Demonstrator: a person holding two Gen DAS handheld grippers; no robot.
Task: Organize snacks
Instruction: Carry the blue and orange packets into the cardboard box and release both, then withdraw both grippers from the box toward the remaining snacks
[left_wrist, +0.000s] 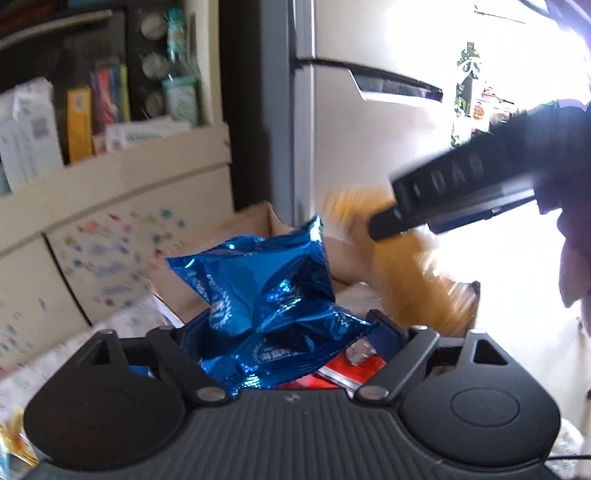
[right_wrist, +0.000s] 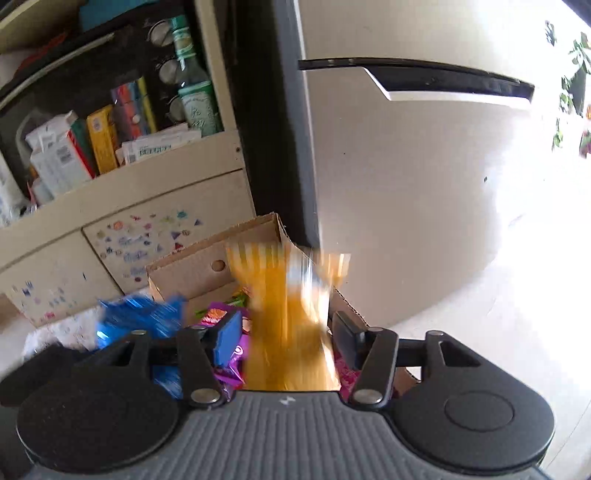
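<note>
Your left gripper has a crinkled blue foil snack bag sitting between its fingers; the bag bulges up and out past them, and the white print on the foil is too creased to read. The jaws look closed in on it, though the foil hides the contact. Under that bag, near right, a red packet peeks out.

Your right gripper stands wide apart, blue pad on the left finger clear to see, and a yellow-orange snack bag hangs in the gap, smeared by motion blur. I cannot tell whether either finger touches it, and no lettering on it comes through. In the left wrist view that same gripper reaches in from the upper right over the orange bag.

Both bags hover above the open cardboard box, which sits just in front of the cupboard drawers. Inside the box you have purple wrappers and a bit of green.

Far left, the shelf carries a green glass bottle, a yellow carton and white boxes; their labels are too small to read. The drawer front below is dotted with colourful stickers. To the right stands a pale fridge with a dark handle slot.
</note>
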